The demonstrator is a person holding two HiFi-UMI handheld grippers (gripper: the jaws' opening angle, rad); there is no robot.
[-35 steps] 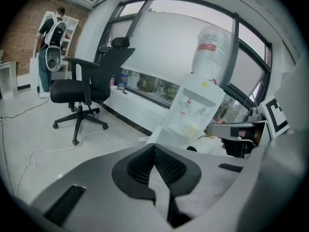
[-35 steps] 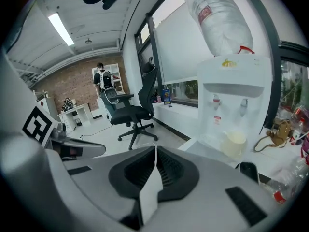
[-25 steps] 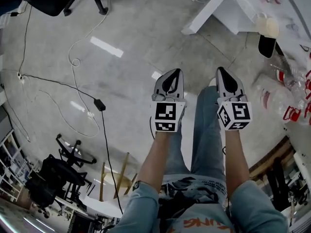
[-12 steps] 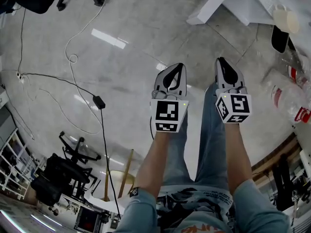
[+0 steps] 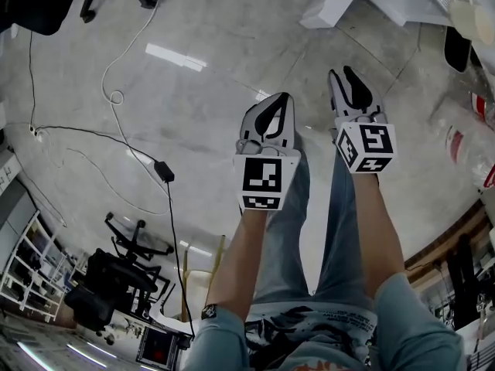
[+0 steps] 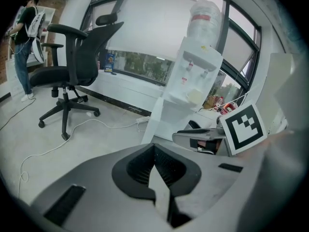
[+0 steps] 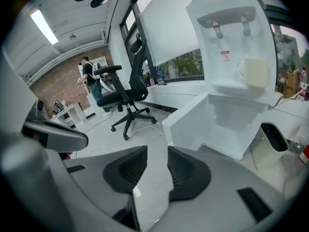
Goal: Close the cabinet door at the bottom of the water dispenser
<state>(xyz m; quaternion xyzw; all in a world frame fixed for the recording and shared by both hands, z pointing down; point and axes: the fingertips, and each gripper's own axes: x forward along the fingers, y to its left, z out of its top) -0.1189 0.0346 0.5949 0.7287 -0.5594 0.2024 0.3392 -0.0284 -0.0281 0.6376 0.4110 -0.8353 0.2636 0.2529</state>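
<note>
The cabinet door [image 7: 186, 124] is found standing open at the bottom of the water dispenser [image 7: 231, 37]. It is swung out to the left of the white cabinet [image 7: 241, 122], whose bare interior is exposed. In the head view the door is seen at the far edge, beyond both grippers and touched by neither. The left gripper [image 5: 283, 100] is held over the grey floor [image 5: 193, 130], just to the left of the right gripper [image 5: 341, 71], and both are pointed toward the dispenser. In the left gripper view the jaws are seen closed, tips meeting, with nothing caught between them. The dispenser, with a bottle [image 6: 205, 16] on top, is recorded ahead and to the right in that view. In the right gripper view the jaws are seen parted and opening, with a moderate gap between the ribbed pads [image 7: 182, 168]. Only floor is seen through that gap, and nothing is held. A pale cup [image 7: 254, 74] is noted under the taps of the dispenser. A black office chair [image 7: 130, 88] is noted to the left of the dispenser, and a person [image 7: 89, 79] is seen standing far off at the left. A light cable [image 5: 116, 97] is recorded lying loose on the floor at the left.
</note>
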